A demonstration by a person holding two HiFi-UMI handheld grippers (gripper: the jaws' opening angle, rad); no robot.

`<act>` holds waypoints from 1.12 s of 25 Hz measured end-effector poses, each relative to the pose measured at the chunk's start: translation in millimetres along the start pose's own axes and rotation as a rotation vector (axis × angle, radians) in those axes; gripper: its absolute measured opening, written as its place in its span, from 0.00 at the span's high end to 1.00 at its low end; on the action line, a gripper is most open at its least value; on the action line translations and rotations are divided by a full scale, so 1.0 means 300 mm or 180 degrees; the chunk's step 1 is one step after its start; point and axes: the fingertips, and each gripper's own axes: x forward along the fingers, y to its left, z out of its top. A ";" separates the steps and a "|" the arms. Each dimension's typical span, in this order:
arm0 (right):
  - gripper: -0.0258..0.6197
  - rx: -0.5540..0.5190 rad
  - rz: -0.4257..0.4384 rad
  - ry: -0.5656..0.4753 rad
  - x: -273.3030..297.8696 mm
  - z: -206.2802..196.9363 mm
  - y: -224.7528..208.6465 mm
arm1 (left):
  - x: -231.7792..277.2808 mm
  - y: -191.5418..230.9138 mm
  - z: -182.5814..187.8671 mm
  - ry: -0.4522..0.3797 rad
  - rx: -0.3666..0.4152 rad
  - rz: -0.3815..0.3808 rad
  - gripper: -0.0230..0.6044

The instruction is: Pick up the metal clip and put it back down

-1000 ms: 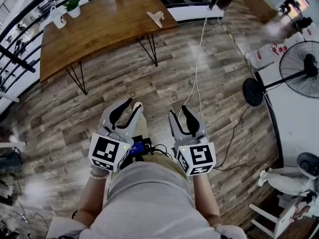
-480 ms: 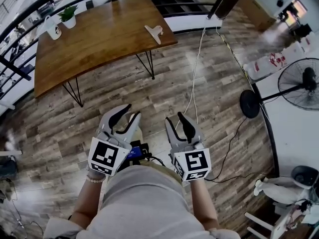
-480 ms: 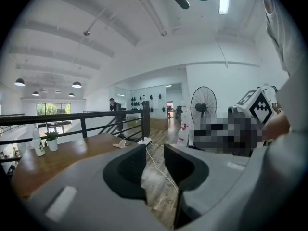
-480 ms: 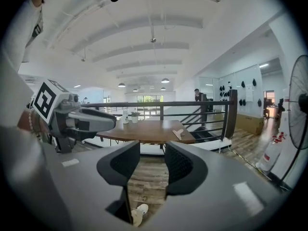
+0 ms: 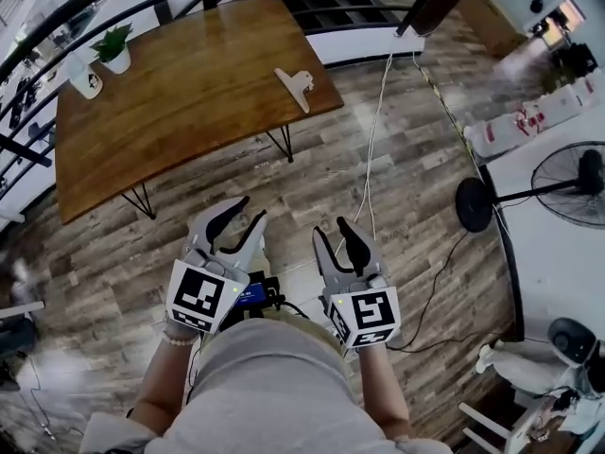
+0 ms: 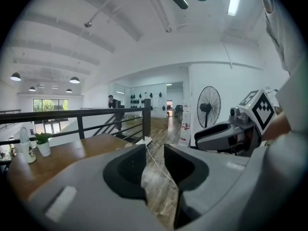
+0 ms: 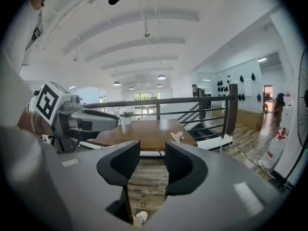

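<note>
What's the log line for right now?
stage: before pickup | left gripper: open, empty | right gripper: open, empty | metal clip: lying on wooden table, untouched

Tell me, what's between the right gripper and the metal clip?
In the head view, only bare wood floor and a strip of table top lie between the right gripper and the metal clip.

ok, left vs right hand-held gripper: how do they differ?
The left hand-held gripper has the table off to its left, a white cable showing through its jaw gap; the right hand-held gripper faces the table, metal clip showing above its right jaw. The left marker cube and right marker cube bear different patterns. Both are open, empty, over the floor, short of the table.
</note>
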 end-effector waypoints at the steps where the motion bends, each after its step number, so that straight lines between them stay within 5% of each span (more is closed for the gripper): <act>1: 0.69 0.0004 -0.0004 0.0015 0.029 0.011 -0.009 | 0.019 0.027 0.005 0.0008 0.0003 -0.0003 0.78; 13: 0.69 0.0083 -0.0098 0.0077 0.376 0.150 -0.114 | 0.257 0.333 0.068 0.0060 -0.0006 -0.0108 0.78; 28: 0.70 -0.0036 -0.0158 0.0188 0.593 0.228 -0.113 | 0.367 0.519 0.076 0.0041 -0.0050 -0.0230 0.78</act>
